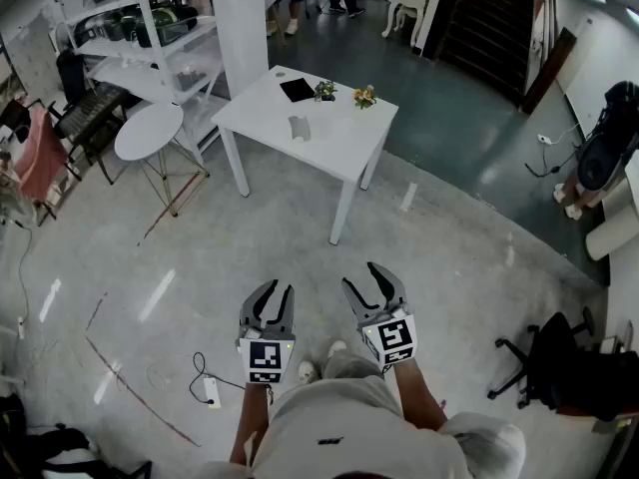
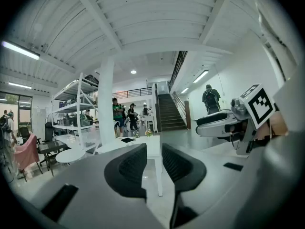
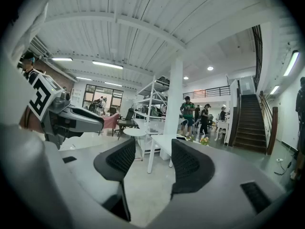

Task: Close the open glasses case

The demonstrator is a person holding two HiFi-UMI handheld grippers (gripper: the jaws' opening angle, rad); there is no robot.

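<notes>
A person stands well back from the white table [image 1: 339, 143], the left gripper [image 1: 279, 288] and right gripper [image 1: 361, 275] both held short of it, jaws apart and holding nothing, the left pair narrower. Only the head view shows the pale glasses case [image 1: 299, 128] on the table's middle, nearer than the black pad [image 1: 297, 90] and two small flower pots [image 1: 364, 96]. The gripper views catch the table edge-on, with a staircase [image 3: 255, 123] and people [image 3: 187, 113] beyond it.
</notes>
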